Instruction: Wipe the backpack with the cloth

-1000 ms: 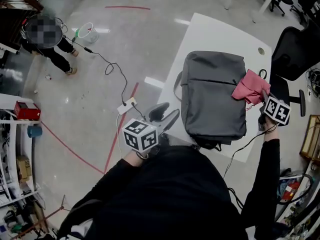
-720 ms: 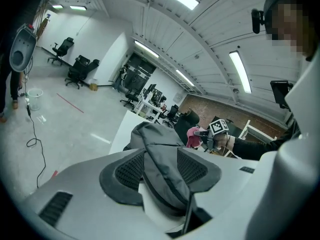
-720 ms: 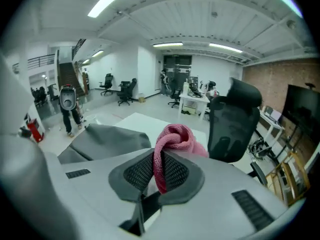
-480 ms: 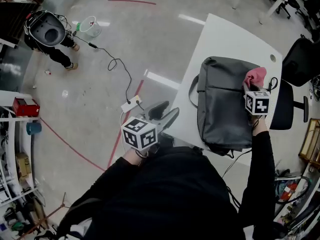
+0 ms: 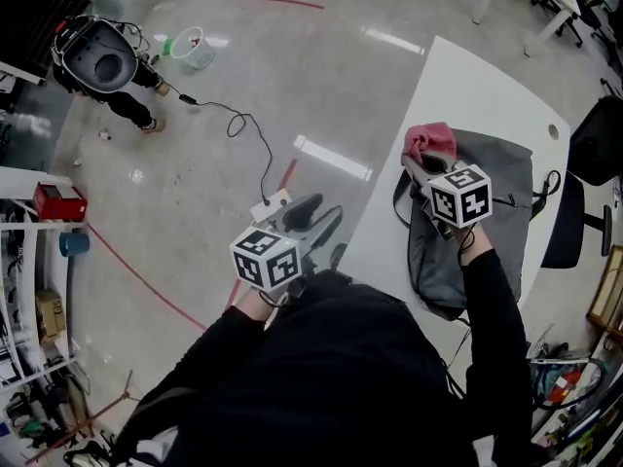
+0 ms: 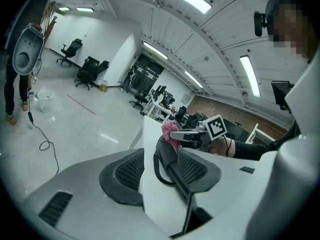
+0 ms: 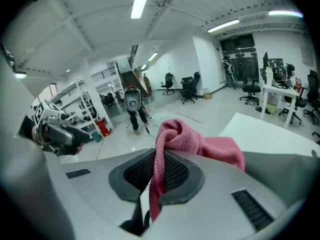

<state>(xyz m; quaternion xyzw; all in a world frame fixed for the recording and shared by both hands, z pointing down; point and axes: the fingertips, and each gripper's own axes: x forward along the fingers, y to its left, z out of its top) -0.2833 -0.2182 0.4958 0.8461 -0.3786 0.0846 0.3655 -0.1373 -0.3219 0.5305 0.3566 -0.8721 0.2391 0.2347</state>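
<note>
White table (image 5: 467, 76) on the right of the head view, grey lab floor (image 5: 243, 76) to its left. Backpack (image 5: 511, 202) lies flat on the table, long axis running from the person out toward the far end.

Right gripper (image 5: 421, 168) is clamped on the cloth (image 5: 431, 142). In the right gripper view the pads pinch a fold of the pink cloth (image 7: 200, 144) and the rest bunches out ahead of the jaws. Cloth sits at the backpack's far left corner, by the table's left edge; contact with the fabric can't be confirmed. Most of the backpack lies right of the cloth and back toward the person.

Left gripper (image 5: 316, 224) is off the table's left side, over the floor, jaws wide, nothing between the pads. Its own view looks past them to the backpack (image 6: 163, 151) and the cloth (image 6: 170, 134), well apart from its jaws.

Judgement: right gripper is nearer and already loaded, so the wipe is its job. The stroke should likely run along the long axis toward the person or rightward across the top. Left gripper could steady the near left edge.
</note>
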